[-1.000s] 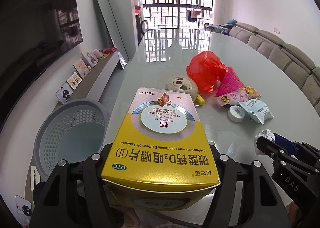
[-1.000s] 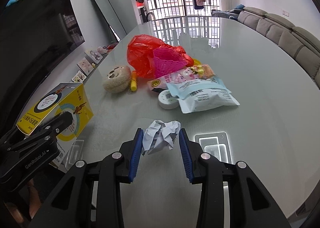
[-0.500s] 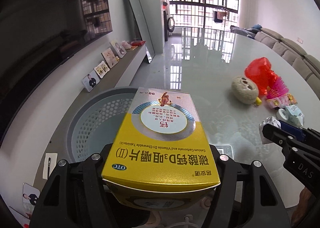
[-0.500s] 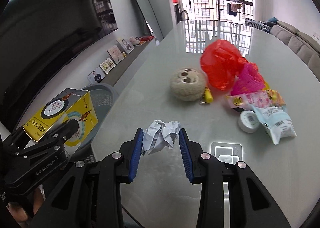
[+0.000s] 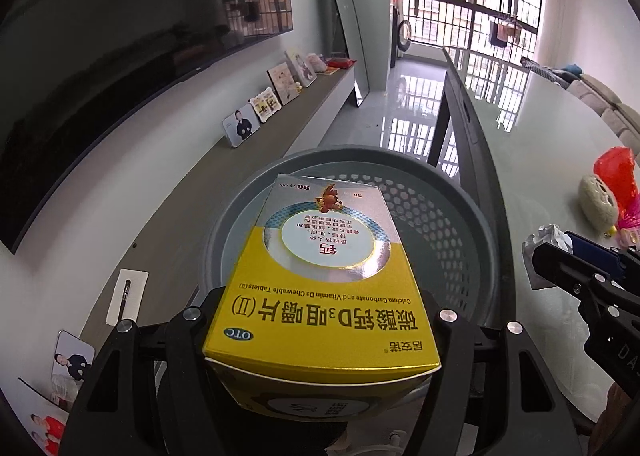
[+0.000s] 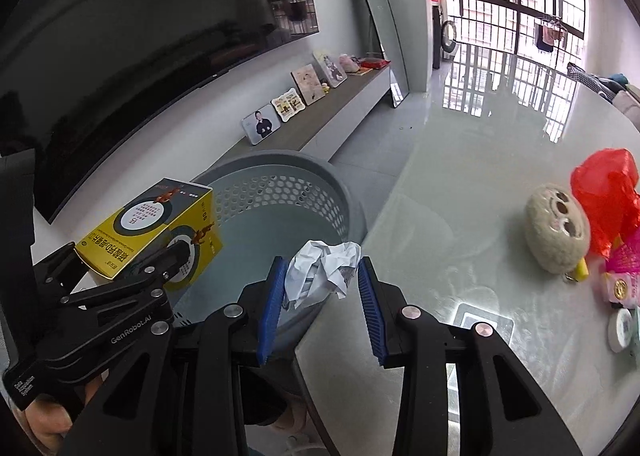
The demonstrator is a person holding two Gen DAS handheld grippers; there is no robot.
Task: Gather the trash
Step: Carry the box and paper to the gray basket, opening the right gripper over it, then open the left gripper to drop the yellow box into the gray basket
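Both claws swung from table to basket: left claw clamps box, right claw pinches paper wad.

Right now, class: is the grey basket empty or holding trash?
Empty: the basket shows bare floor inside; the yellow box is held above it.

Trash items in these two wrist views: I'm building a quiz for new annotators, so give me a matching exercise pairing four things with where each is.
Things:
1. yellow box
2. crumpled paper
3. red plastic bag
4. grey basket

Places:
A. lying on the table
B. on the floor beside the table
C. in the left gripper
D. in the right gripper

Pairs: 1-C, 2-D, 3-A, 4-B
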